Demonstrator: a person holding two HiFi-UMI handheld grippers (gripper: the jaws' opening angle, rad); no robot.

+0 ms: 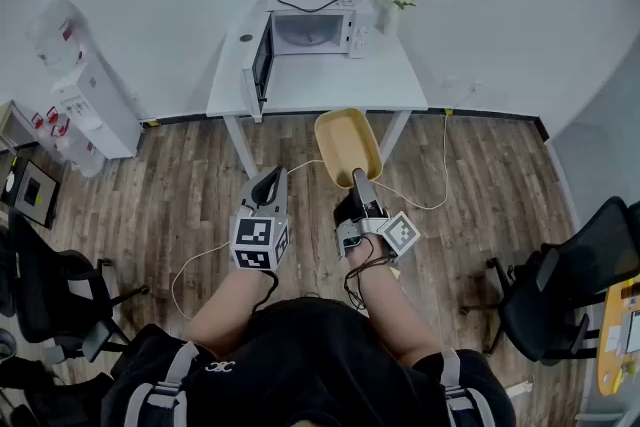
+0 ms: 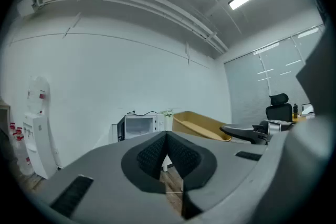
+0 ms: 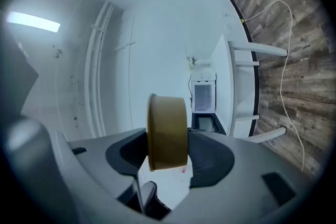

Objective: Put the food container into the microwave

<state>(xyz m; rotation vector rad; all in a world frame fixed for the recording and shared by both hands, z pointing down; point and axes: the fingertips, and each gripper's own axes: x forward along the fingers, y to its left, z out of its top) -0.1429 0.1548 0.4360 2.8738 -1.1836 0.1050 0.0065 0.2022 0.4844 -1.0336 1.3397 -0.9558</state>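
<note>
The right gripper [image 1: 359,181] is clamped on the near short rim of the tan food container [image 1: 347,145], held out over the wooden floor [image 1: 470,185], just short of the white table [image 1: 330,91]. The container's open side faces up. Its long axis runs away from the person, toward the table and the microwave [image 1: 312,32]. The microwave door [image 1: 262,65] hangs wide open on the left. In the right gripper view the container shows edge-on between the pads. The left gripper [image 1: 268,181] hovers beside it, jaws together on nothing, pointing the same way.
</note>
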